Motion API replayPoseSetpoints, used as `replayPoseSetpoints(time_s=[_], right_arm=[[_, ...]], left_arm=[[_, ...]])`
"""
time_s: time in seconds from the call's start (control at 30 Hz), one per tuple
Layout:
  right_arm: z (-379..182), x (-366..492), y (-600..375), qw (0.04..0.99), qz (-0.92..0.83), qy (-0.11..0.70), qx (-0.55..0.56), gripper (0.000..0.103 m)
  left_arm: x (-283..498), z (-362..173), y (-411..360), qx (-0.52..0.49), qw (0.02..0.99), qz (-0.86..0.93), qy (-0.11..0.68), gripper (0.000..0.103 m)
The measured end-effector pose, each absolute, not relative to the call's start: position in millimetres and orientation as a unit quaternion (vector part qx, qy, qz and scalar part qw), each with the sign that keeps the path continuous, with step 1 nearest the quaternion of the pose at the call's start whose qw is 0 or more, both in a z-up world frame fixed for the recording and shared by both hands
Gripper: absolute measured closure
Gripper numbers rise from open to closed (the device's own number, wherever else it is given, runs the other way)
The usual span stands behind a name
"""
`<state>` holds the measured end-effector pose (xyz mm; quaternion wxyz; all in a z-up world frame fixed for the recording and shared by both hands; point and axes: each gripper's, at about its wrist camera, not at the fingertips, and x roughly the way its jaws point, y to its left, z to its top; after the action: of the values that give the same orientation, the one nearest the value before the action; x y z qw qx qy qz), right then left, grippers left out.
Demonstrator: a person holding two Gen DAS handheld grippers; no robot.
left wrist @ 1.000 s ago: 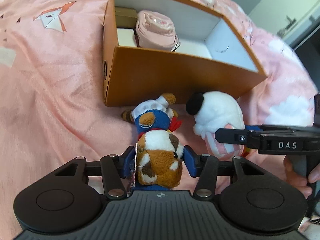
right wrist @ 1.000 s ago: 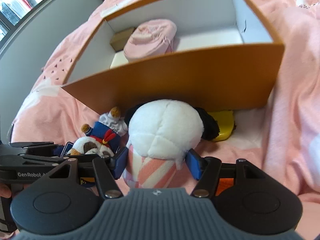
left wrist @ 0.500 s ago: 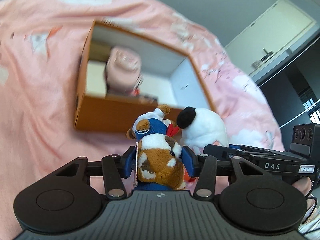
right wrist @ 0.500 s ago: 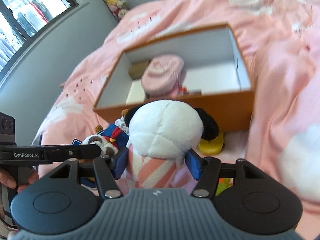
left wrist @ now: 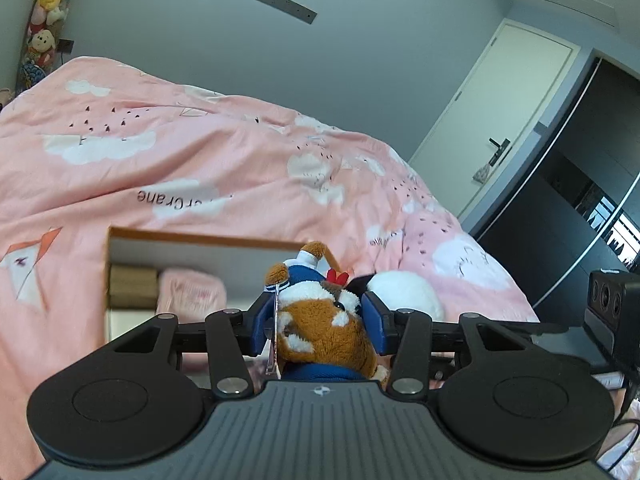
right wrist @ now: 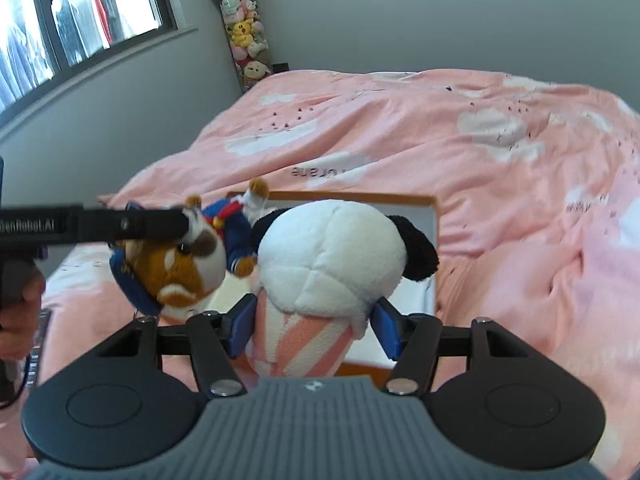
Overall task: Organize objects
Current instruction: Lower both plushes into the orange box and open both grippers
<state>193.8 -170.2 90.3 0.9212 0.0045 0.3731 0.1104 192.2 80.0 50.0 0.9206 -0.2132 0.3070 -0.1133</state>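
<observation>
My left gripper (left wrist: 318, 318) holds a brown-and-white plush in a blue sailor suit (left wrist: 320, 332) in the air; its jaws are closing, pads pressed on the toy's sides. My right gripper (right wrist: 314, 328) is shut on a white plush with black ears and a pink-striped body (right wrist: 332, 256), also lifted. Both toys hang side by side over the near side of the orange cardboard box (left wrist: 200, 238), whose rim (right wrist: 360, 197) shows behind the white plush. In the right wrist view the sailor plush (right wrist: 180, 272) sits left of the white one. A rolled pink cloth (left wrist: 188, 296) lies in the box.
The box rests on a bed with a pink cloud-print duvet (left wrist: 180, 160). A small brown carton (left wrist: 132, 286) sits in the box's left corner. A column of hanging plush toys (right wrist: 244, 36), a window (right wrist: 60, 32), a white door (left wrist: 500, 128) and a dark wardrobe (left wrist: 568, 208) surround the bed.
Both grippers have risen from the bed with their plush toys. The toys left the duvet in front of the box and now hang above its near wall. The views have tilted up toward the room.
</observation>
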Motion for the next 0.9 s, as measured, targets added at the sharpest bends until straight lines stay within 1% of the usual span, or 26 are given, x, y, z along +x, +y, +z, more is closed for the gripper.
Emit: replayPoseSetpoints(time_s=[0.13,0.37,0.57,0.67,0.7,0.73,0.77,0.8,0.9], right_arm=[[80.4,228.0,-180.1,0.914,0.096,0.394,-0.017,0.04],[47.5,282.7,-181.4,0.898,0.075,0.421,-0.101,0.04],[21.0,323.4,-181.7,0.882,0.084,0.44,-0.145,0.041],[11.3,333.3,-176.0,0.875,0.092,0.437,-0.186,0.041],[8.1,335.8,-173.6,0.872,0.094,0.437,-0.199,0.041],[4.6,338.4,-171.3,0.868,0.097,0.438,-0.211,0.041],[0.4,340.7,-168.9,0.864,0.102,0.439,-0.224,0.042],[-4.9,343.2,-166.0,0.859,0.109,0.441,-0.236,0.043],[-20.2,348.6,-159.9,0.845,0.122,0.451,-0.26,0.045]], left_arm=[[226.7,33.3,78.7,-0.208,0.921,-0.101,0.314,0.049],[271.6,-9.1,70.3,-0.191,0.918,-0.083,0.337,0.049],[295.8,-35.7,68.5,-0.182,0.914,-0.077,0.353,0.049],[304.0,-44.5,66.6,-0.176,0.913,-0.078,0.359,0.049],[306.4,-46.9,64.9,-0.173,0.913,-0.08,0.36,0.057],[308.1,-48.9,63.7,-0.171,0.914,-0.085,0.359,0.059],[309.7,-50.3,61.9,-0.166,0.915,-0.091,0.357,0.074],[312.0,-51.0,59.4,-0.16,0.915,-0.1,0.357,0.081],[317.0,-54.8,50.2,-0.132,0.914,-0.102,0.371,0.081]])
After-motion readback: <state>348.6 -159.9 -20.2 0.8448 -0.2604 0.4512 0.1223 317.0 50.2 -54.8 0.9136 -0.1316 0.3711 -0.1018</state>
